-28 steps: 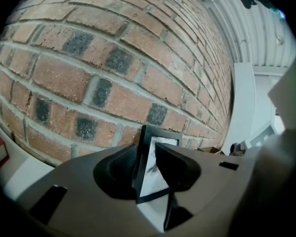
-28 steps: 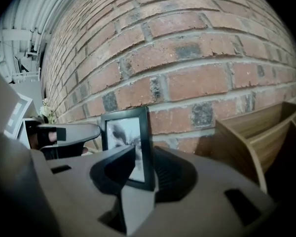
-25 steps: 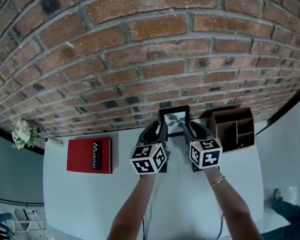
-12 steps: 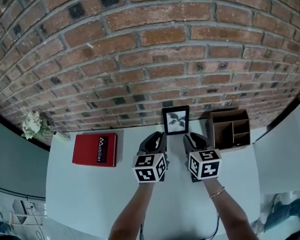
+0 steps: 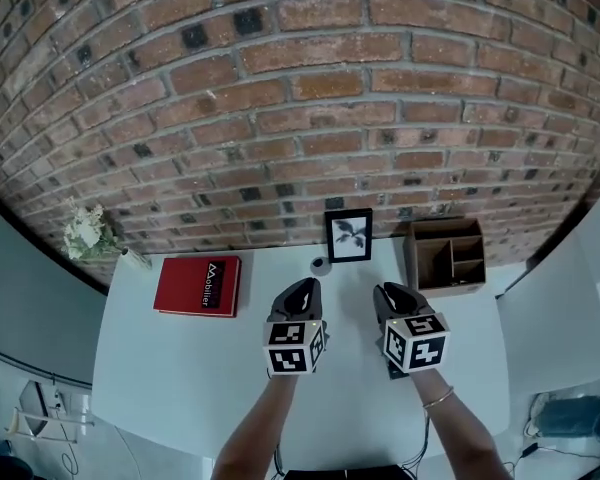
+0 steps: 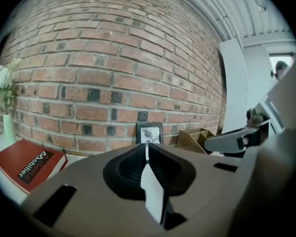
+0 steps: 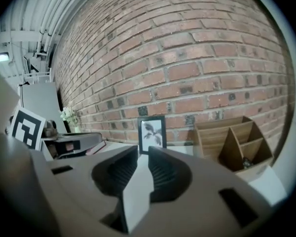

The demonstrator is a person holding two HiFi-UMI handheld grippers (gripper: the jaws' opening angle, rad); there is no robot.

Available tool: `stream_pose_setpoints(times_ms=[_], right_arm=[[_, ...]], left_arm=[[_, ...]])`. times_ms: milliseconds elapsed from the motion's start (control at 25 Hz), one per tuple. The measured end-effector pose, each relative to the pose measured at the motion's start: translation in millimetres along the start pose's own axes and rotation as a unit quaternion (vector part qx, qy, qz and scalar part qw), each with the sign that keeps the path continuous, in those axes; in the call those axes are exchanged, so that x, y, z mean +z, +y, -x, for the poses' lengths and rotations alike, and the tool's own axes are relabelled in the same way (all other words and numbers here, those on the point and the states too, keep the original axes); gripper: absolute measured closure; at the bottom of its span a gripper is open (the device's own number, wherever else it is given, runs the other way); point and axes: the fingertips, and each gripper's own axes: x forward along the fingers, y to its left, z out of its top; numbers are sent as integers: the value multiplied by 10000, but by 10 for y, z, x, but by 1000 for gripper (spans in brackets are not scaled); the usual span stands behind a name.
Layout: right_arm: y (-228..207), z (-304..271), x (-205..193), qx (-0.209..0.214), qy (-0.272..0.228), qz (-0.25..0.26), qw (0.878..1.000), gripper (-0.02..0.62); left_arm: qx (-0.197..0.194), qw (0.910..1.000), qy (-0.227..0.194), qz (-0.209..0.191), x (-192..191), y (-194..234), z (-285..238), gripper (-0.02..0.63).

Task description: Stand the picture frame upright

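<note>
- Brick wall backs the white table; picture frame stands upright at the wall, between red book and wooden organizer.
- Left gripper: jaws closing, nearly together, empty.
- Right gripper: jaws closing, narrow gap, empty.
- Both grippers are apart from the frame.

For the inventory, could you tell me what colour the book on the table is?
Red book, clearest in the head view.

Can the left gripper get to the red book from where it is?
Probably yes. Only bare table lies between the left gripper and the red book, which sits off to its left. Its jaws are closing on nothing, so they would have to open first.
</note>
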Motion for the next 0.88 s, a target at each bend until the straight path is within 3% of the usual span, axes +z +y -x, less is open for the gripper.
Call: stream_pose_setpoints(times_ms=[280,480,880], right_arm=[[89,437,-98,52,-14,17,10000,542],[92,692,-173,15,-69,63,10000,589],[129,955,-209,61,-129,69,9999,592]], left_arm=[[103,9999,22,-69,-74,-47,446,612],[187,9998,0,-29,-113,-62,710,612],[373,9992,74,117,-265,-91,1025,612]])
